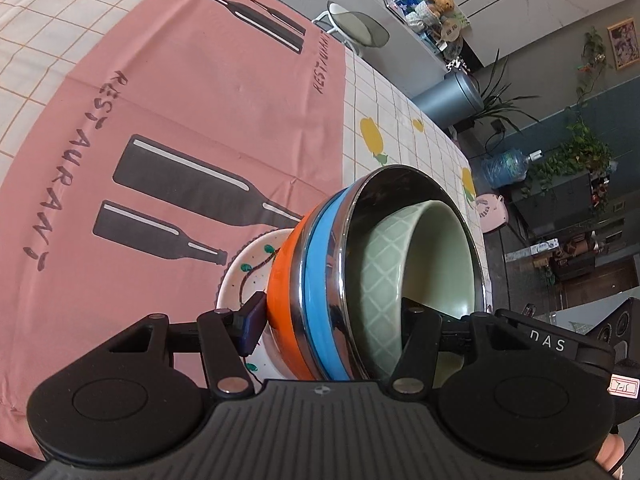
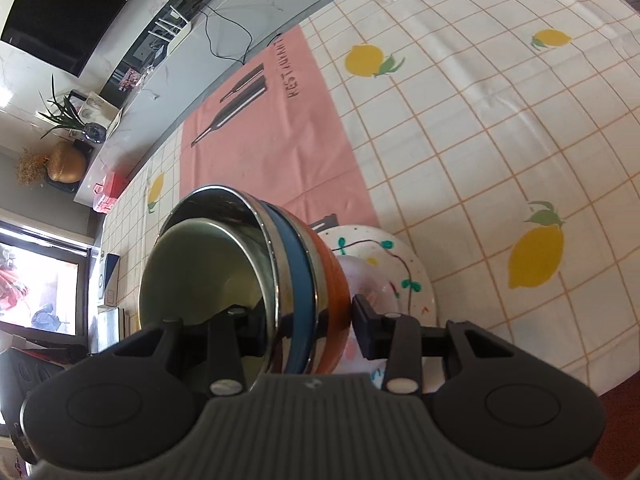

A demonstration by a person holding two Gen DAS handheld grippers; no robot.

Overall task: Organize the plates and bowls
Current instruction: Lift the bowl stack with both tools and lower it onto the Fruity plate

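A stack of nested bowls fills the middle of both views: an orange bowl [image 1: 282,292] outermost, a blue-banded steel bowl [image 1: 320,264] in it, and a pale green ceramic bowl [image 1: 432,256] innermost. My left gripper [image 1: 332,320] is shut on the stack's rim, one finger outside the orange bowl, one inside the green bowl. My right gripper [image 2: 304,320] grips the same stack [image 2: 296,280] from the opposite side. The stack is over a white plate with painted cherries [image 1: 248,272], also seen in the right wrist view [image 2: 400,264]. I cannot tell whether it touches the plate.
A pink placemat with bottle prints [image 1: 192,112] lies on the lemon-patterned tablecloth [image 2: 500,140]. A stool [image 1: 356,26] stands beyond the table's far edge. A counter with a cable [image 2: 224,36] runs along the table.
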